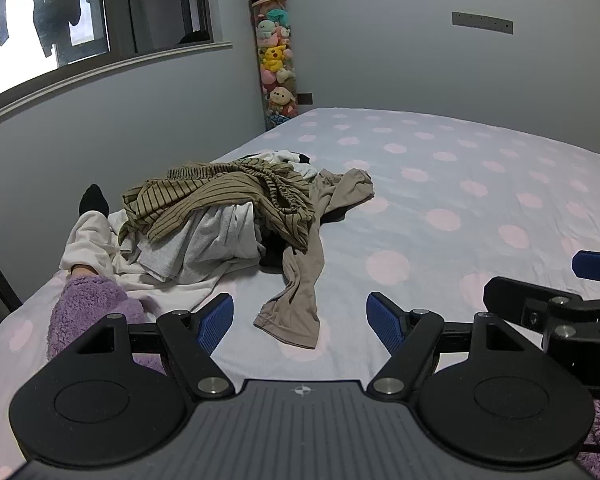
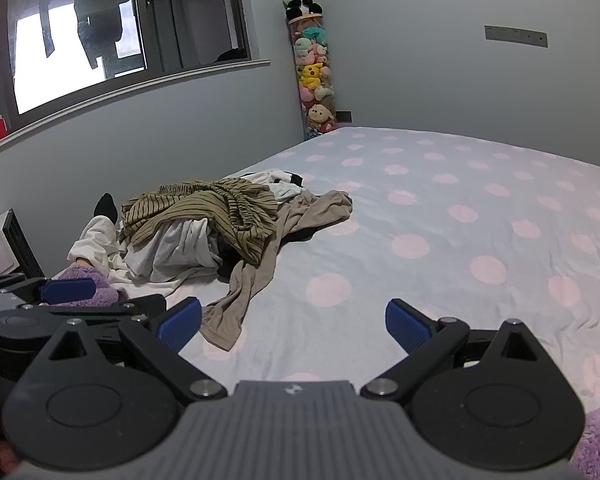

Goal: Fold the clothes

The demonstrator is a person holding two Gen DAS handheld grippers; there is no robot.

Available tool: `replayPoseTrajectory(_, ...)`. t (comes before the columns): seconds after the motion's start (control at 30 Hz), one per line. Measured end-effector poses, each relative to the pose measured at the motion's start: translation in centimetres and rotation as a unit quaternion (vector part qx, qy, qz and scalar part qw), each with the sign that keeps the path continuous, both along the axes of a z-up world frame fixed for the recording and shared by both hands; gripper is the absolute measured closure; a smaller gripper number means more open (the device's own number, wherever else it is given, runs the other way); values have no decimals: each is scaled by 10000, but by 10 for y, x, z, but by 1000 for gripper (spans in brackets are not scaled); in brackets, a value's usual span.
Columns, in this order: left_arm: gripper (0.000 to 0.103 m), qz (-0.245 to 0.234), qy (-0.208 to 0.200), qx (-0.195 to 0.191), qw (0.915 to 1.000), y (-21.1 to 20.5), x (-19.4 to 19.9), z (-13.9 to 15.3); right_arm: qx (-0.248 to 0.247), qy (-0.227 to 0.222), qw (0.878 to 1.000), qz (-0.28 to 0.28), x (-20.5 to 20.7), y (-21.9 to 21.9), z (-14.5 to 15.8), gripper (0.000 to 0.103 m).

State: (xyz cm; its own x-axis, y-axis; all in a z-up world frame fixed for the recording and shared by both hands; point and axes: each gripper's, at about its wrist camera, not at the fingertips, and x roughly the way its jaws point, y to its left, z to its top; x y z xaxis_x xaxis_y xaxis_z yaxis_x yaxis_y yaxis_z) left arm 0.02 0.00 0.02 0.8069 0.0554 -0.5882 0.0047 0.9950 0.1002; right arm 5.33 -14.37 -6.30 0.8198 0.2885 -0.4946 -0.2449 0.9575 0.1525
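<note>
A pile of clothes lies on the left of the bed: an olive striped garment (image 1: 220,196) (image 2: 204,208) on top, white and grey pieces (image 1: 204,248) (image 2: 180,252) under it, and a taupe garment (image 1: 300,280) (image 2: 252,280) trailing toward me. My left gripper (image 1: 300,322) is open and empty, hovering just short of the taupe garment's near end. My right gripper (image 2: 293,326) is open and empty, to the right of that end. Each gripper shows at the other view's edge.
The bed (image 1: 460,200) (image 2: 460,220) has a pale sheet with pink dots. A person's leg in white trousers and a black sock (image 1: 94,200) lies at the left edge, with purple fleece (image 1: 88,304). A tube of plush toys (image 1: 274,60) stands in the corner.
</note>
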Motion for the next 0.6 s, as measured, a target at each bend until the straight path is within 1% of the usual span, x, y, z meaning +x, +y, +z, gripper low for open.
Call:
replayPoseTrajectory(0.2,30,-49,75,-64,9999,1,2,3,-46,-26,10000,-52,3,0,-3,4)
replayPoseTrajectory(0.3,31,-48,37,-153,9999,3,2,-1,-52,-44,10000,-44,2,1,-1,4)
replayPoseTrajectory(0.6,31,-44,38,-58,10000,1,2,-1,35,33,10000,-8,3,0,-2,4)
